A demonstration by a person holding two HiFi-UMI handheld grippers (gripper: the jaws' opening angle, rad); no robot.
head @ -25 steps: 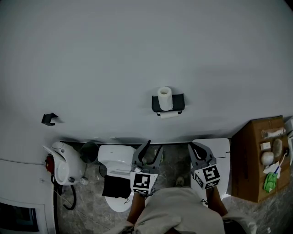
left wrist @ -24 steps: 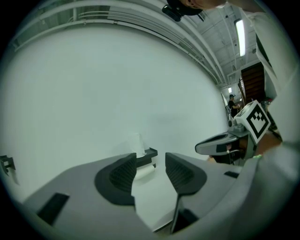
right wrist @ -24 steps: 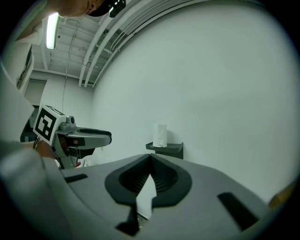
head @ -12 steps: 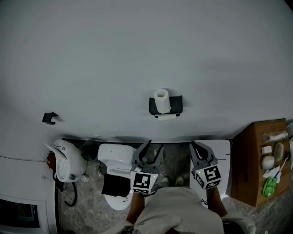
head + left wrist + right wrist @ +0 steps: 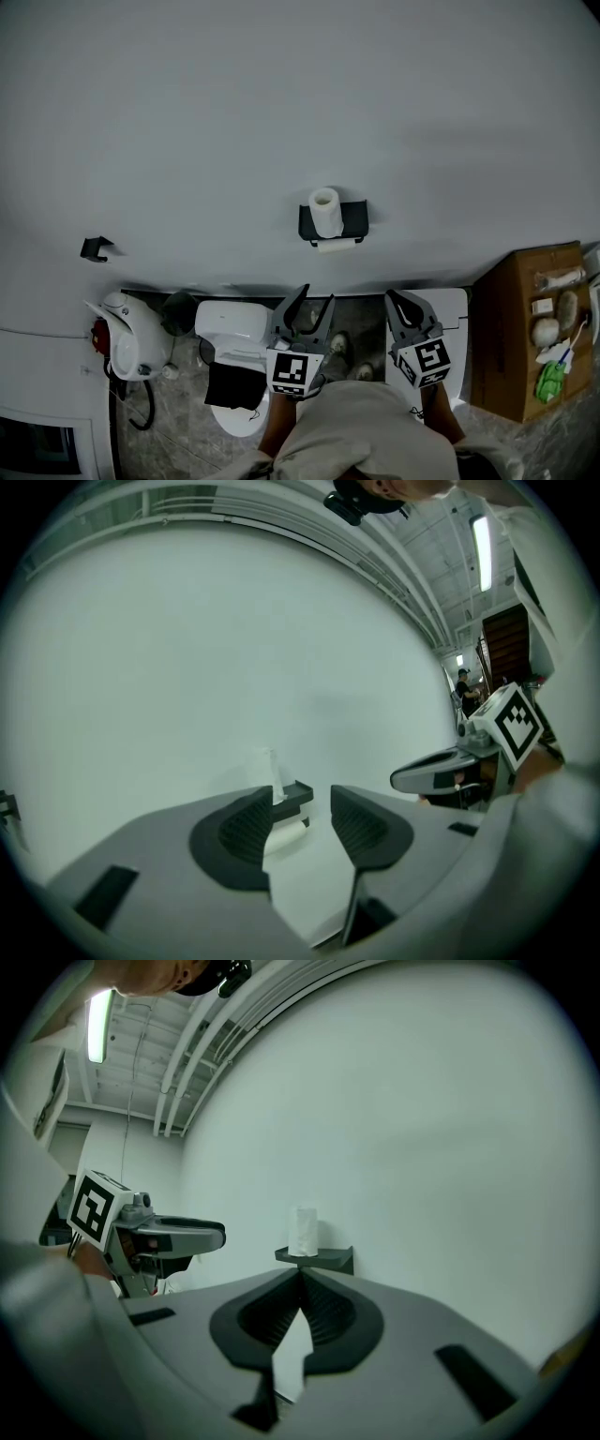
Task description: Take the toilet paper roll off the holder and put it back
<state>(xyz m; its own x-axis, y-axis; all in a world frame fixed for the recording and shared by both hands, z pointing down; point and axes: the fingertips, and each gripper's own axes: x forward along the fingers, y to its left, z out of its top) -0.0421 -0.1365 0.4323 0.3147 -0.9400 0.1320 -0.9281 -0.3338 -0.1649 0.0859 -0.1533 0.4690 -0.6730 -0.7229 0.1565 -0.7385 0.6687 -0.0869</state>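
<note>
Soft white paper toilet roll [image 5: 325, 212], matt black plastic-looking wall holder [image 5: 354, 220], smooth matt pale grey wall [image 5: 281, 112], glossy white ceramic-looking toilet [image 5: 225, 323], dull brown cardboard box [image 5: 511, 319], mottled grey stone-look floor [image 5: 361, 319], matt grey plastic left gripper [image 5: 302, 799]

We wear a pale beige top [image 5: 375, 433], which fills the head view at 6 o'clock. Our left gripper [image 5: 317, 298] and right gripper [image 5: 403, 300] are grey plastic with dark curved jaws. Each carries a white cube [image 5: 291, 372] printed with black square markers at its 6 o'clock end. Seen close, the pads [image 5: 246, 825] are black and finely ribbed, set in smooth grey shells.
</note>
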